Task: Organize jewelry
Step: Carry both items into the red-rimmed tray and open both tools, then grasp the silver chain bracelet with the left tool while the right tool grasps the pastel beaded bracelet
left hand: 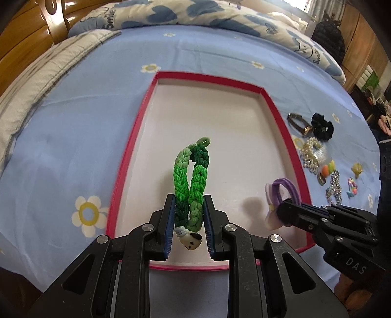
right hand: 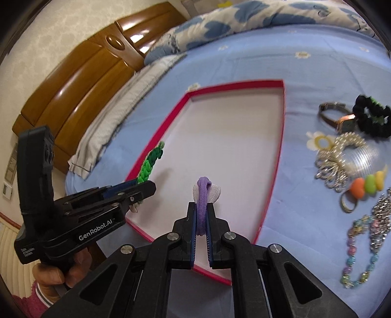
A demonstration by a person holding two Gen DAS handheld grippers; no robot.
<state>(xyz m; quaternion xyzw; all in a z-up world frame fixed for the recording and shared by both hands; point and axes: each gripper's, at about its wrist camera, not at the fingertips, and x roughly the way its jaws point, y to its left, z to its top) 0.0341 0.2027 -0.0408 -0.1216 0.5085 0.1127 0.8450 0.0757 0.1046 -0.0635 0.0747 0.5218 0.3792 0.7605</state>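
A red-rimmed tray point(left hand: 136, 137) with a white floor lies on the blue bedsheet. My left gripper point(left hand: 189, 200) is shut on a green braided bracelet point(left hand: 193, 176) that sticks up over the tray's near end, a small cream charm point(left hand: 191, 241) hanging below the pads. My right gripper point(right hand: 202, 205) is shut on a purple hair tie point(right hand: 202, 195) with a pale bow, also above the tray's near part. The right gripper point(left hand: 283, 205) with the purple hair tie point(left hand: 284, 189) appears at the tray's right rim in the left wrist view; the left gripper point(right hand: 144, 187) shows at the left rim point(right hand: 156, 137) in the right wrist view.
To the right of the tray lie a watch point(right hand: 339, 117), a black scrunchie point(right hand: 372, 117), a pearl and chain pile point(right hand: 342, 156), colourful bead pieces point(right hand: 366, 187) and a beaded necklace point(right hand: 359, 249). A quilt point(left hand: 171, 12) and wooden headboard point(right hand: 80, 93) lie beyond.
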